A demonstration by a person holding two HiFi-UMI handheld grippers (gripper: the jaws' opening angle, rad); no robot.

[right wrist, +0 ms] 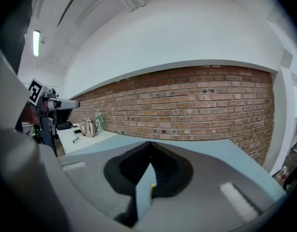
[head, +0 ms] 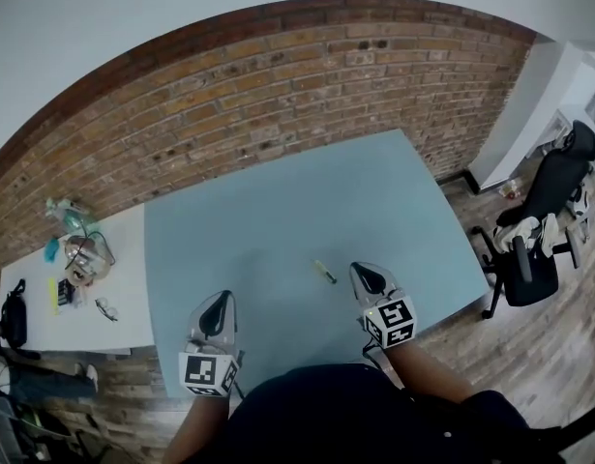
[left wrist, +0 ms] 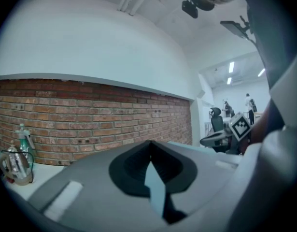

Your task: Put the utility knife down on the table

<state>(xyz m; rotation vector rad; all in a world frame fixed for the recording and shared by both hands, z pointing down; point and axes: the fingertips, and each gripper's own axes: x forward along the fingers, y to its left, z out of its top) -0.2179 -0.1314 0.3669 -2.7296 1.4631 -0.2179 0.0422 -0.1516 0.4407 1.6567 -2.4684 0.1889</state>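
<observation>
Blue-grey table [head: 307,201] filled the middle of the head view, w/ a brick wall [head: 229,95] along its far edge. The utility knife [head: 325,272] lay flat on the tabletop, a small yellowish sliver angled diagonally. It sat nr the person's side, btwn the two grippers, closer to the right one and touching neither.

The left gripper [head: 222,300] was held over the table's near edge, its marker cube [head: 209,370] toward the person. In the left gripper view its jaws [left wrist: 150,146] were pressed together at the tips w/ nothing pinched; only a thin strip of tabletop showed through the slit lower down.

The right gripper [head: 363,274] was held just right of the knife, apart from it, marker cube [head: 391,322] at the rear. In the right gripper view the jaws [right wrist: 150,146] were also closed tip to tip and empty. A tiny yellow speck [right wrist: 151,187] showed low in the slit; couldn't tell what it was.

Each gripper view caught the other gripper at its edge, held level-ish, pointing toward the brick wall.

Elsewhere:
- A white side table [head: 123,259] butted against the blue one's left side, w/ clutter incl. a clear bottle [head: 70,216] and some dark items.
- A black office chair [head: 539,230] stood on the wood floor [head: 529,356], well apart from the table's right corner.
- The person's dark top filled the bottom of the head view.
</observation>
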